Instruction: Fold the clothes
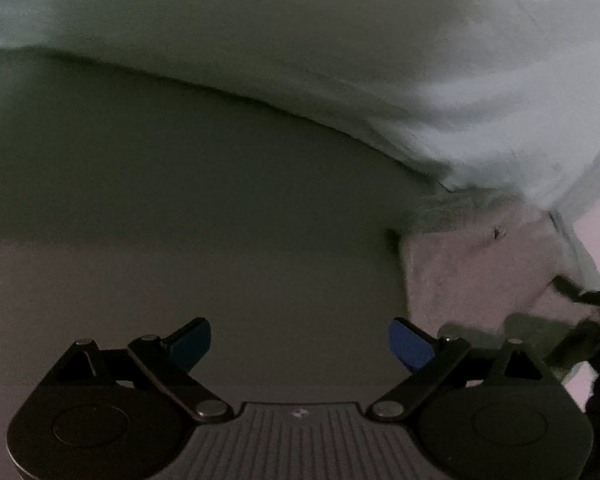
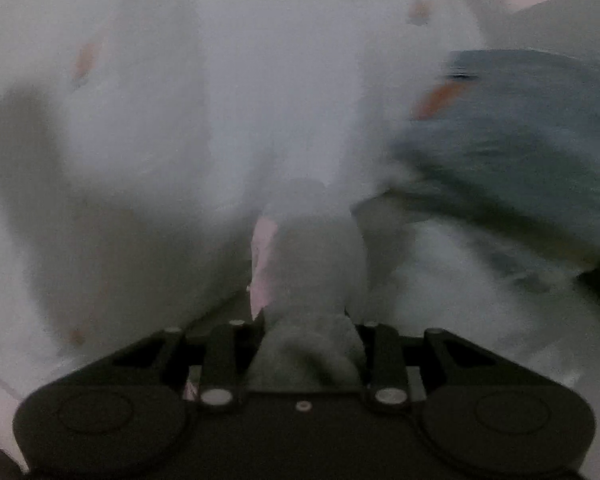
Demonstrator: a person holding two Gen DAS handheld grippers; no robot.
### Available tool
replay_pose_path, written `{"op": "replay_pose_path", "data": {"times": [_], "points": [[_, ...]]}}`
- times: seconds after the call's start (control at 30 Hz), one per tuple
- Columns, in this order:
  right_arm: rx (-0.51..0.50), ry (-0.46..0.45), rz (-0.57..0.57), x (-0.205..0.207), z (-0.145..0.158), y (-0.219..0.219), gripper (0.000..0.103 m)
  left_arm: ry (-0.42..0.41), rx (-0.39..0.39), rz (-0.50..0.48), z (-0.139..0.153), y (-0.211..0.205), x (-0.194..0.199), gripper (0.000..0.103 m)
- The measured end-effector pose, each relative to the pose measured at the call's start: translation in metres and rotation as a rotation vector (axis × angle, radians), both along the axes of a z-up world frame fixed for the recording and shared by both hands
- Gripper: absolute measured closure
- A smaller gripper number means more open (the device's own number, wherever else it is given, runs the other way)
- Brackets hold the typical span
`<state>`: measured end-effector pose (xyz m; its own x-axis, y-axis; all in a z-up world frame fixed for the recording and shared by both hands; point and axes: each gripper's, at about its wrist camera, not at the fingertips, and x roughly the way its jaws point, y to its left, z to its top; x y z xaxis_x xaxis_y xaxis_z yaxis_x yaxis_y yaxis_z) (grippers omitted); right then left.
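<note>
The left gripper (image 1: 299,344) stands wide with nothing between its blue fingers (image 1: 410,344). The right gripper (image 2: 306,320) pinches a bunch of the pale garment (image 2: 220,100), which hangs in front of it.

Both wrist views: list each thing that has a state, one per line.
left gripper: open, nothing between its fingers.
right gripper: shut on a bunched fold of the white garment.
white garment: lifted and draped, not flat, blurred.
grey-blue cloth: lying rumpled beside the white garment.
</note>
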<state>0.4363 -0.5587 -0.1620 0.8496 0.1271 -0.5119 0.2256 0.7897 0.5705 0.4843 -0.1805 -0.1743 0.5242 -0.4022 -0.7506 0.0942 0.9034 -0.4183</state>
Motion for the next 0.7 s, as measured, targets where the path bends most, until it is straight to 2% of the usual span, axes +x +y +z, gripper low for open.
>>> {"op": "replay_pose_path", "data": {"times": [0.03, 0.13, 0.17, 0.2, 0.23, 0.27, 0.33, 0.4, 0.5, 0.57, 0.6, 0.63, 0.7], "points": [[0.003, 0.034, -0.009, -0.001, -0.014, -0.027, 0.064, -0.006, 0.014, -0.025, 0.0, -0.021, 0.003, 0.007], [-0.012, 0.223, -0.01, 0.004, -0.073, -0.082, 0.054, -0.014, 0.06, -0.101, -0.005, -0.078, 0.011, 0.007], [0.011, 0.235, 0.007, 0.001, -0.09, -0.095, 0.046, -0.006, 0.09, -0.121, -0.008, -0.097, 0.013, 0.007], [0.036, 0.203, 0.019, -0.004, -0.095, -0.103, 0.043, -0.001, 0.113, -0.143, -0.011, -0.116, 0.014, 0.007], [0.054, 0.178, 0.027, -0.009, -0.096, -0.108, 0.035, 0.0, 0.124, -0.165, -0.014, -0.133, 0.015, 0.007], [0.054, 0.178, 0.03, -0.012, -0.095, -0.111, 0.032, 0.002, 0.133, -0.185, -0.019, -0.15, 0.016, 0.007], [0.017, 0.171, 0.059, -0.015, -0.093, -0.113, 0.032, 0.011, 0.166, -0.201, -0.033, -0.178, 0.021, 0.007], [0.027, 0.165, 0.089, -0.012, -0.095, -0.118, 0.032, 0.022, 0.209, -0.193, -0.042, -0.199, 0.029, 0.007], [0.03, 0.157, 0.14, -0.003, -0.094, -0.126, 0.032, 0.04, 0.201, -0.188, -0.049, -0.204, 0.043, 0.007], [0.013, 0.146, 0.177, 0.007, -0.092, -0.13, 0.028, 0.053, 0.191, -0.183, -0.053, -0.203, 0.051, 0.007], [0.023, 0.14, 0.183, 0.012, -0.093, -0.134, 0.023, 0.058, 0.188, -0.176, -0.053, -0.199, 0.053, 0.006], [0.034, 0.135, 0.19, 0.017, -0.094, -0.137, 0.021, 0.059, 0.179, -0.173, -0.055, -0.201, 0.057, 0.0], [0.07, 0.112, 0.198, 0.022, -0.097, -0.142, 0.015, 0.045, 0.171, -0.177, -0.055, -0.205, 0.063, 0.0]]}}
